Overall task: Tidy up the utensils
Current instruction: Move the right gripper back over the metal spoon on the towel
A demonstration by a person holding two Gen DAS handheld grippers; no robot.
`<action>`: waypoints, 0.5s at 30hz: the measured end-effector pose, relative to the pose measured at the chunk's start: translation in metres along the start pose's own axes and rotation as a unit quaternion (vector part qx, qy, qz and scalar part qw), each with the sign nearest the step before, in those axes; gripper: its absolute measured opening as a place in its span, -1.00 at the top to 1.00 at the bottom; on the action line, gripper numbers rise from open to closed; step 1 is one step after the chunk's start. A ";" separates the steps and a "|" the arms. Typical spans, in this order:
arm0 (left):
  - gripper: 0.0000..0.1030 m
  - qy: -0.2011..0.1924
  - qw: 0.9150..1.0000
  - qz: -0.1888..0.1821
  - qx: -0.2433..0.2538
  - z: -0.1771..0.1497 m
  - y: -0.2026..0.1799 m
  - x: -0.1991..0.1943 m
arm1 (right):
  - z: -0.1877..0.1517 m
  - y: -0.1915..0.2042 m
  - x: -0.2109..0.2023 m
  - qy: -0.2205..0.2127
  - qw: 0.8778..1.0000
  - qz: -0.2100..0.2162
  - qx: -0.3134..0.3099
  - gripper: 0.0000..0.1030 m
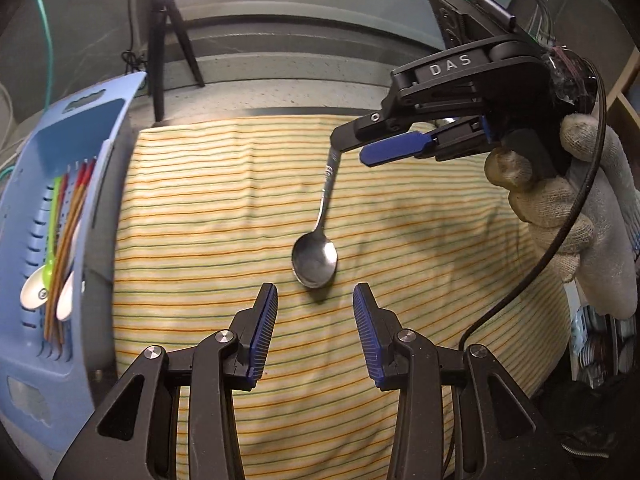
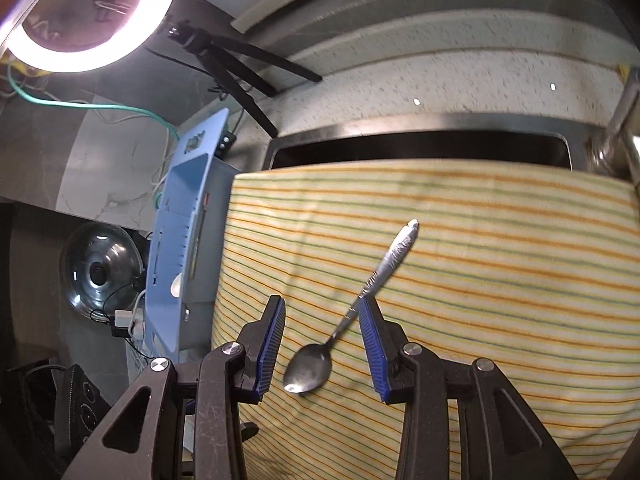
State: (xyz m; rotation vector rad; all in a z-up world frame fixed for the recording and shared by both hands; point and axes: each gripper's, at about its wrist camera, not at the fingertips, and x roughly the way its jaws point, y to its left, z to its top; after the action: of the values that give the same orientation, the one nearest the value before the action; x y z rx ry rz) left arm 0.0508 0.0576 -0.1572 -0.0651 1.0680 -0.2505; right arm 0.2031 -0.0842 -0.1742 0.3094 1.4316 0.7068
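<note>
The metal spoon (image 1: pixel 316 258) was lying loose on the striped cloth (image 1: pixel 240 200), bowl up, shiny with dull patches and an embossed handle pointing to about 1 o'clock. The blue basket (image 1: pixel 60 240) was seen off at 9 o'clock. Both claws were parted and empty; the right gripper (image 2: pixel 322 344) was straddling the neck, the left gripper (image 1: pixel 316 332) hanging short of the bowl. Probably best squeezed at the thin neck, so it wouldn't skid away.

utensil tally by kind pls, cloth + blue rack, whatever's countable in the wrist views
Metal spoon on the striped cloth: 1
White spoons in the blue rack: 2
Green spoon in the rack: 1
Chopsticks: a bundle, too blurred to count
Total countable: 4 spoons
</note>
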 end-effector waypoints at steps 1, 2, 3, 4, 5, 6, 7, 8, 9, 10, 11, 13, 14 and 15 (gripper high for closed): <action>0.26 0.002 1.000 0.000 0.002 0.001 -0.002 0.003 | -0.002 -0.003 0.004 0.005 1.000 0.000 0.004 0.32; 0.26 0.005 1.000 0.000 0.004 0.001 -0.003 0.006 | -0.004 -0.005 0.007 0.008 1.000 0.001 0.007 0.32; 0.26 0.007 1.000 0.001 0.006 0.001 -0.004 0.008 | -0.005 -0.007 0.010 0.012 1.000 0.002 0.010 0.32; 0.26 0.010 1.000 0.001 0.008 0.001 -0.004 0.011 | -0.007 -0.007 0.013 0.015 1.000 0.003 0.013 0.32; 0.26 0.011 1.000 0.002 0.011 0.001 -0.005 0.014 | -0.008 -0.009 0.016 0.018 1.000 0.003 0.016 0.32; 0.26 0.012 1.000 0.002 0.014 0.002 -0.005 0.016 | -0.008 -0.010 0.019 0.020 1.000 0.003 0.020 0.32; 0.26 0.014 1.000 0.003 0.016 0.002 -0.005 0.018 | -0.008 -0.011 0.022 0.023 0.999 0.003 0.026 0.32; 0.26 0.015 1.000 0.004 0.017 0.002 -0.005 0.020 | -0.009 -0.012 0.024 0.025 0.999 0.004 0.031 0.32; 0.26 0.016 1.000 0.003 0.018 0.003 -0.005 0.021 | -0.009 -0.012 0.026 0.027 0.999 0.004 0.034 0.33; 0.26 0.017 1.000 0.001 0.017 0.003 -0.003 0.022 | -0.009 -0.012 0.028 0.028 0.999 0.004 0.037 0.34; 0.26 0.017 1.000 -0.001 0.014 0.004 -0.001 0.022 | -0.008 -0.011 0.030 0.030 0.999 0.003 0.038 0.35; 0.26 0.016 1.000 -0.007 0.011 0.004 0.001 0.025 | -0.007 -0.010 0.034 0.034 0.999 -0.002 0.040 0.41; 0.26 0.015 1.000 -0.008 0.011 0.006 0.002 0.028 | -0.007 -0.010 0.036 0.034 0.999 -0.006 0.041 0.42; 0.26 0.013 1.000 -0.010 0.011 0.006 0.003 0.029 | -0.007 -0.009 0.038 0.034 0.998 -0.010 0.043 0.43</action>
State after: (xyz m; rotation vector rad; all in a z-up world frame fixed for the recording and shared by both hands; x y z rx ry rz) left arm 0.0695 0.0529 -0.1802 -0.0520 1.0911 -0.2818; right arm 0.1985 -0.0693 -0.2108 0.3399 1.5309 0.6448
